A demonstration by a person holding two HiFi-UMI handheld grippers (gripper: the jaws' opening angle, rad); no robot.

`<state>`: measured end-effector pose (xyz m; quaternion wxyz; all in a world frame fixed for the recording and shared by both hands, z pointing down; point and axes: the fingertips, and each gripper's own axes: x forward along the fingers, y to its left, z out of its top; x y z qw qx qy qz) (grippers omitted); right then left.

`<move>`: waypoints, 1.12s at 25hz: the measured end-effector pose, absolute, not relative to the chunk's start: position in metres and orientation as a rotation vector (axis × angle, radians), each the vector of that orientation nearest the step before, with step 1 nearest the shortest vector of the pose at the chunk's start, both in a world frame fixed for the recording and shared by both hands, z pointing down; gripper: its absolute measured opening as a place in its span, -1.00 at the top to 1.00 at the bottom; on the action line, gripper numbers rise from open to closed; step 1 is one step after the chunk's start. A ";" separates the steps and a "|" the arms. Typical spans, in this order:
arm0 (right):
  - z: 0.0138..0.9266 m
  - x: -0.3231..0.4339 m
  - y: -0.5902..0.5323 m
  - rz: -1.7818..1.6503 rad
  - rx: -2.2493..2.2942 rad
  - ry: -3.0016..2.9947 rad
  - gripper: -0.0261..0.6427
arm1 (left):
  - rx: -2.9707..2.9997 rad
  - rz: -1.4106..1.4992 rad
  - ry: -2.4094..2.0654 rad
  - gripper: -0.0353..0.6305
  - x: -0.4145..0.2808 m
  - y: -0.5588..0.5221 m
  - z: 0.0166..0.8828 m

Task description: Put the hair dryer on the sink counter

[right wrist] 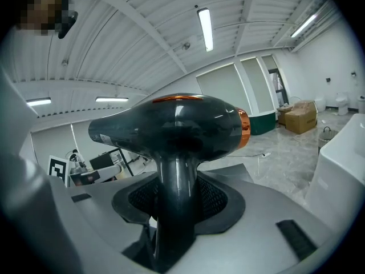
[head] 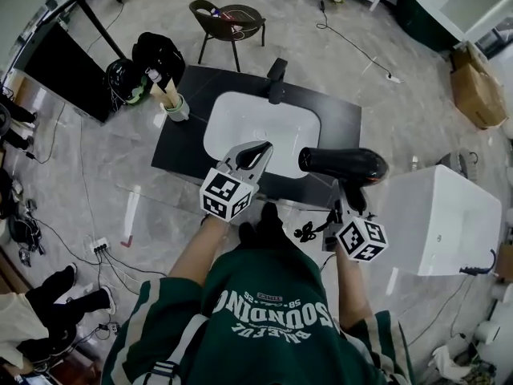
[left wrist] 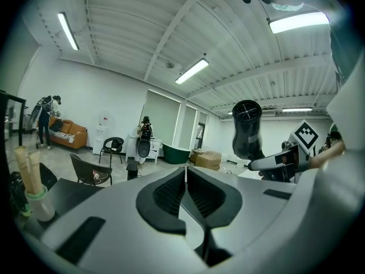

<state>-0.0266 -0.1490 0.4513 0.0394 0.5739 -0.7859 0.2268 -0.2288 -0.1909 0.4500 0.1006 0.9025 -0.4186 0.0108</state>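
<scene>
Right gripper [right wrist: 177, 194] has its jaws clamped on the handle of a glossy black hair dryer [right wrist: 171, 129] with a copper-coloured ring at one end. The handle stands upright between the pads and the barrel lies crosswise above them. Left gripper [left wrist: 185, 173] has its jaws pressed together with nothing between them. In the head view the hair dryer is held up over the near right part of the dark rectangular sink counter [head: 341, 123], just right of the white rounded basin [head: 256, 123] set into it. The left gripper is over the basin's near edge, left of the hair dryer and apart from it. A black faucet [head: 276, 79] stands at the basin's far edge, and a pale cup holding wooden sticks [head: 177, 107] sits at the counter's left edge. A white box-shaped tub [head: 449, 215] stands on the marble-look floor right of the counter, and a dark chair [head: 228, 21] stands beyond its far side.
</scene>
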 end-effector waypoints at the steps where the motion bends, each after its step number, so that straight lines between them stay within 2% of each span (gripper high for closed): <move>1: 0.451 -0.025 -0.152 0.696 1.769 -2.405 0.34 | 2.672 0.035 -1.228 0.83 -0.226 -0.194 0.450; 28: 0.449 0.018 -0.220 0.713 1.899 -2.359 0.34 | 2.736 0.088 -1.068 0.83 -0.164 -0.276 0.460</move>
